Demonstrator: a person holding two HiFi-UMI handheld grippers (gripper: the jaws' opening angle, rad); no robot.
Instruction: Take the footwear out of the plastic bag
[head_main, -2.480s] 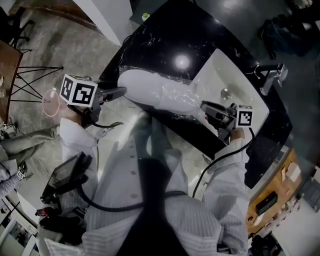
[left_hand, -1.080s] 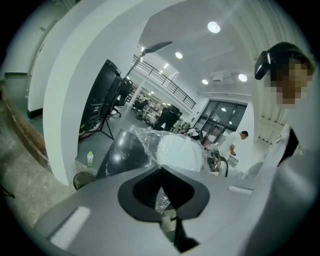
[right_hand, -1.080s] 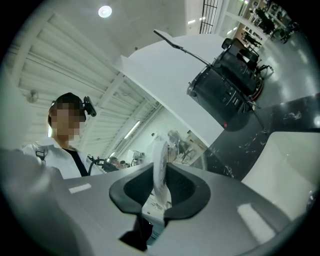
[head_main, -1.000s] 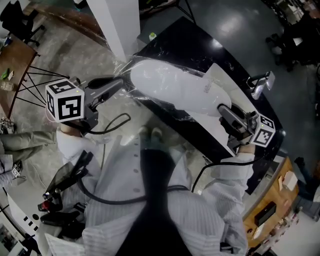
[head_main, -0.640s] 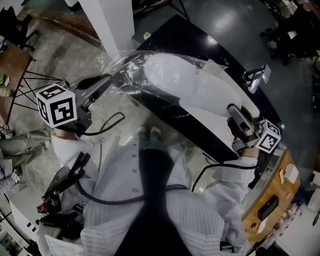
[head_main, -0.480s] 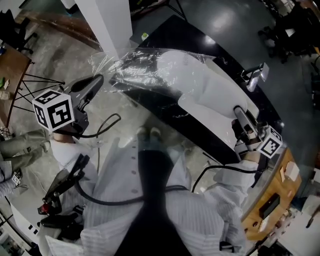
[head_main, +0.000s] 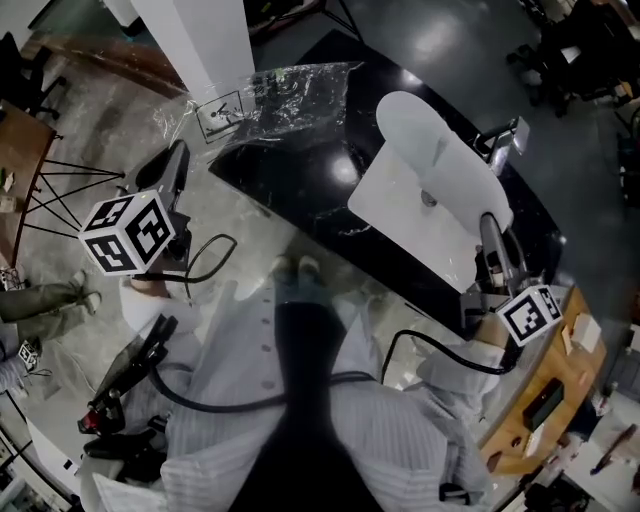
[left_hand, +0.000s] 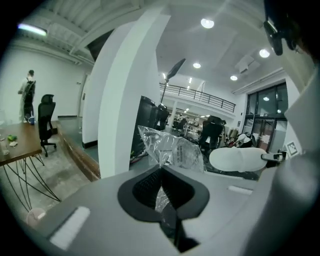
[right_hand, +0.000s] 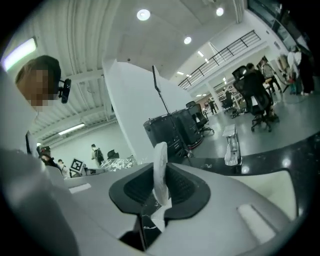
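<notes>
The white footwear (head_main: 437, 158) is out of the bag and hangs over the sink, and my right gripper (head_main: 489, 228) is shut on its near edge. In the right gripper view the shoe's thin white rim (right_hand: 160, 169) stands upright between the pads. The clear plastic bag (head_main: 283, 92) hangs empty and crumpled at the far left of the counter, and my left gripper (head_main: 178, 160) is shut on its corner. In the left gripper view the bag (left_hand: 170, 148) rises from the shut jaws, with the white footwear (left_hand: 239, 159) well apart to its right.
A black glossy counter (head_main: 300, 175) holds a white sink (head_main: 395, 205) with a metal faucet (head_main: 500, 142) at its far side. A white pillar (head_main: 195, 40) stands behind the left gripper. A wooden shelf (head_main: 545, 400) lies at the lower right.
The two grippers have drawn apart. The bag has slid leftward off the footwear and is now empty. The footwear has moved right, over the sink.
</notes>
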